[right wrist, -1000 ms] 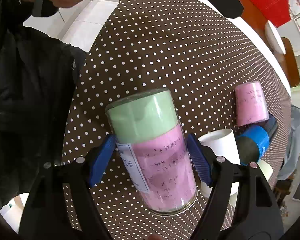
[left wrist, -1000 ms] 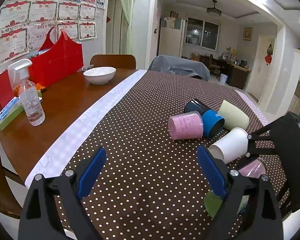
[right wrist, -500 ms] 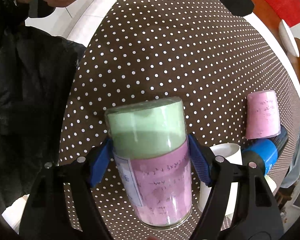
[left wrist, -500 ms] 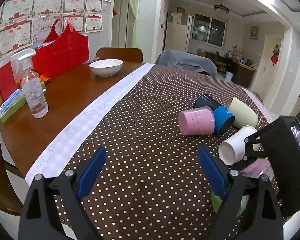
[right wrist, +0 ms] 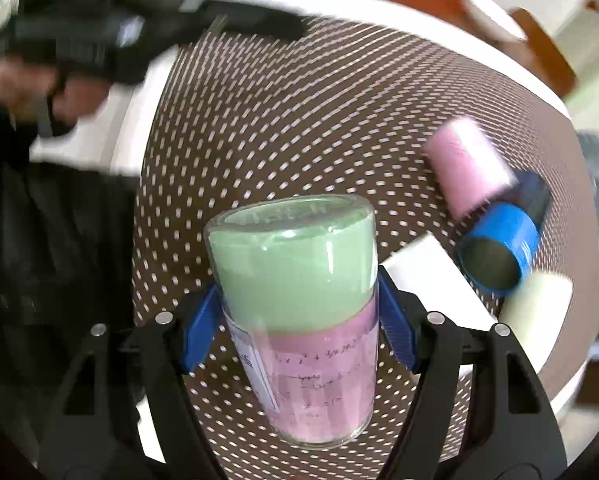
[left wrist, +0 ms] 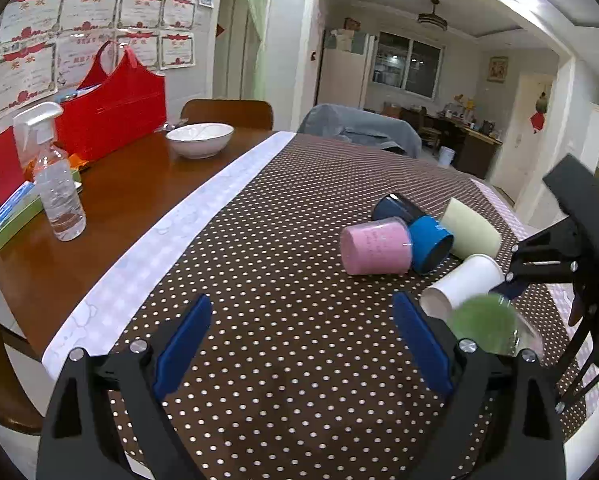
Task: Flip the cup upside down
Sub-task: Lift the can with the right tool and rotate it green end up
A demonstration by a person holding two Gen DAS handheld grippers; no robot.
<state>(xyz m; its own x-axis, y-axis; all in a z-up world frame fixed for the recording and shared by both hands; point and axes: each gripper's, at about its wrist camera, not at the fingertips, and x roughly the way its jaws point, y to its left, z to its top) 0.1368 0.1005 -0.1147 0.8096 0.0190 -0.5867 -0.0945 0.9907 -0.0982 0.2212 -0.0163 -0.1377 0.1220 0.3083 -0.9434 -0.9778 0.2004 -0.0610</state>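
Although its clear wall looks stiff, the cup (right wrist: 299, 312) is a smooth glass or hard-plastic tumbler, so I judge it slippery and liable to crack if dropped; the paper lining inside, green at one end and pink at the other, adds almost no weight. The sensible hold is across the middle of the straight wall, and that is where the right tool (right wrist: 299, 330) has it, blue pads clamped on either side, at about the line where green meets pink. The cup is off the bench (right wrist: 259, 120), held above the dotted cloth near its front edge, its closed green end pointing away from the camera and the open pink end toward it.

The left tool (left wrist: 299, 344) holds nothing, its blue fingers wide apart over bare dotted cloth. From its view the cup's green end (left wrist: 481, 326) shows as a blur beside the white paper cup (left wrist: 461, 284), with the pink cup (left wrist: 375, 246), blue cup (left wrist: 431, 244) and pale yellow cup (left wrist: 471, 234) lying on their sides beyond.

Compared with half a second ago, the right wrist view has swung round: the cloth is streaked with motion blur, the lying cups have shifted toward the right edge, and the green end faces the left camera more squarely than before. The grip itself looks unchanged. I read this as the turn being underway.
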